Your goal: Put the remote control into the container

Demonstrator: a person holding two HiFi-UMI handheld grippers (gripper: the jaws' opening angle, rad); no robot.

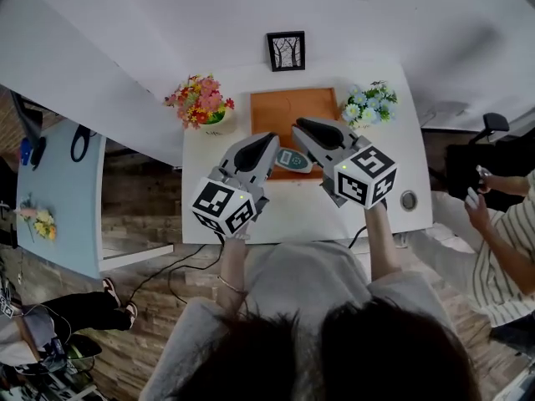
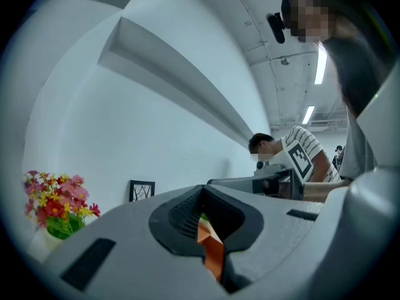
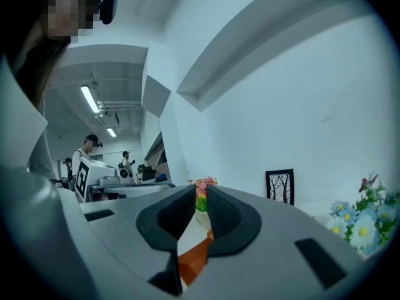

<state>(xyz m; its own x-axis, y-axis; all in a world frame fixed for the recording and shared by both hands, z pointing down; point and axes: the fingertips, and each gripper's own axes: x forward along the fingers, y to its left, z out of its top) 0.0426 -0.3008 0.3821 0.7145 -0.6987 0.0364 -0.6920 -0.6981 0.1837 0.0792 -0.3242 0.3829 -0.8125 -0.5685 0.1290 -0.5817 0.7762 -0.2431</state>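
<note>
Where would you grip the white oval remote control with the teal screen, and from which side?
I'd pinch the long sides of the remote control at mid-length, from above: it lies flat, screen up, at the near end of the orange tray.

The head view looks steeply down on the bench (image 1: 401,157) from high in front of the picture (image 1: 286,50). The left gripper view rides low, close behind the left tongs (image 2: 201,192), aimed right of the picture. The right gripper view, behind the right tongs (image 3: 201,195), aims left of it. All three views share the picture.
</note>
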